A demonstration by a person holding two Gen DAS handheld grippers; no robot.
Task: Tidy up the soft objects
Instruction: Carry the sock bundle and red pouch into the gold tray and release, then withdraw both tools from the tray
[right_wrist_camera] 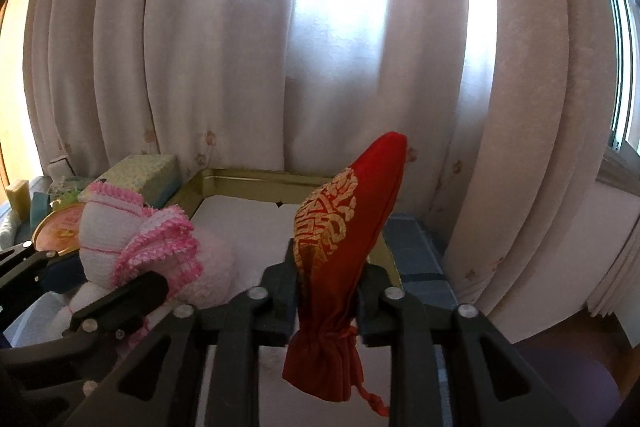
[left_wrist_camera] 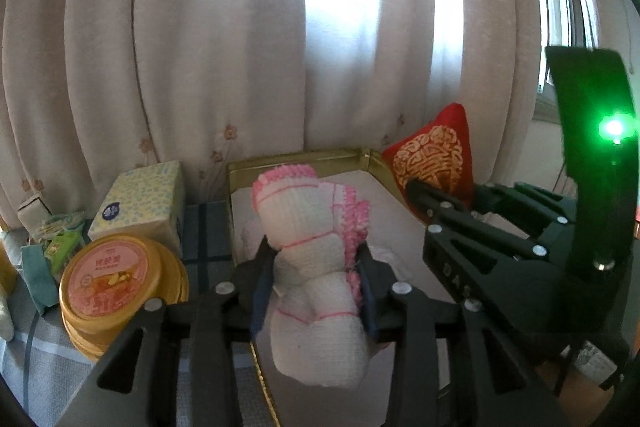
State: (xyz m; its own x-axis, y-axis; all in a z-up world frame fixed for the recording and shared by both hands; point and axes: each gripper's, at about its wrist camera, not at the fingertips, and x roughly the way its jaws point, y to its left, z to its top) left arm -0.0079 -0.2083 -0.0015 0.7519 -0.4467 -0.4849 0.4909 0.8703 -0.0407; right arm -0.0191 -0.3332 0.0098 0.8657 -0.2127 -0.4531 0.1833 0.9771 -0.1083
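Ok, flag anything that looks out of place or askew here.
Nothing spilled or damaged. The only oddity: the red pouch and the white-and-pink cloth stand on end between the grippers' fingers over the gold-rimmed tray, not lying flat in it.

White cloth (left_wrist_camera: 316, 259) edged pink, red pouch (right_wrist_camera: 340, 251) with gold pattern, gold-rimmed tray (left_wrist_camera: 304, 159)
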